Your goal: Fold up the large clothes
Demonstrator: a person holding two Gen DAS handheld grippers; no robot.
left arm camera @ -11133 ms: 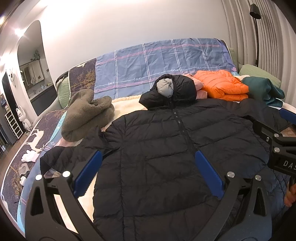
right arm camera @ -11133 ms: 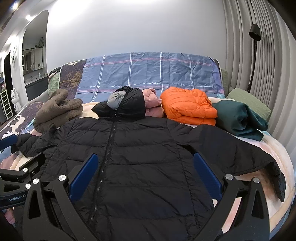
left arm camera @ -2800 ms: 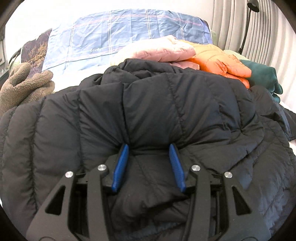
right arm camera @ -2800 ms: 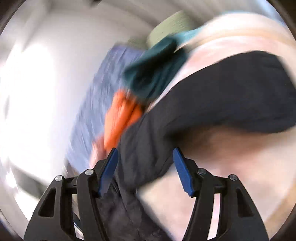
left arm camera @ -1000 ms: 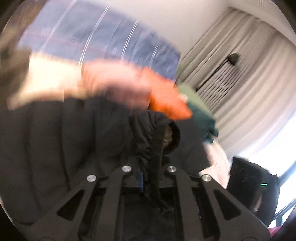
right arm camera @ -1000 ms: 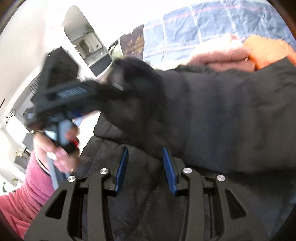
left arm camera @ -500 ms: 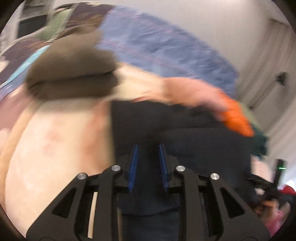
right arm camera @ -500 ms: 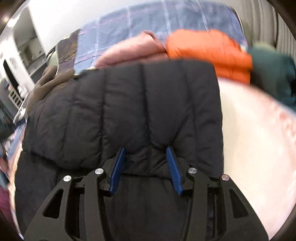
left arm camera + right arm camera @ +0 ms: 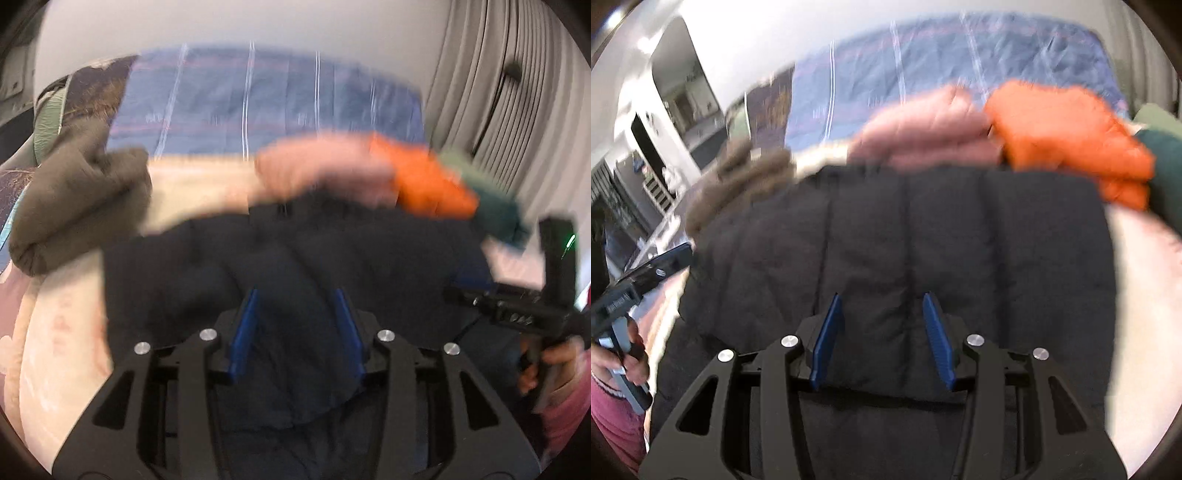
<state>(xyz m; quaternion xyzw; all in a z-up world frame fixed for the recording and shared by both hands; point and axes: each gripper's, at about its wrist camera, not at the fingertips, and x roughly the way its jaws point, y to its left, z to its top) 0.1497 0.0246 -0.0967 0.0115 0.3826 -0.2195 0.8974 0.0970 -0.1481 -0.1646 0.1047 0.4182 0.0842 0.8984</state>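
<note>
A black puffer jacket (image 9: 332, 251) lies folded on the bed, its quilted panel (image 9: 923, 229) flat and wide in the right wrist view. My left gripper (image 9: 295, 325) hovers over its near edge. Its jaws are opening, and dark fabric bulges between the blue pads without being pinched. My right gripper (image 9: 882, 339) stands open over the jacket's folded edge, both pad faces showing. Each gripper appears in the other's view: the right one (image 9: 517, 310) at the jacket's right side, the left one (image 9: 646, 273) at its left side. Both views are blurred.
Behind the jacket lie a pink jacket (image 9: 325, 166), an orange jacket (image 9: 428, 184) and a teal garment (image 9: 498, 214). A brown fleece (image 9: 74, 199) sits at the left. Cream bedding (image 9: 62, 332) flanks the jacket, and a blue plaid cover (image 9: 258, 103) stands behind it. A person's hand (image 9: 631, 362) holds the left handle.
The left jaws have spread from nearly shut on a bunch of jacket to well apart. The fabric bunched between the right pads has flattened out. Both views have swung across the bed.
</note>
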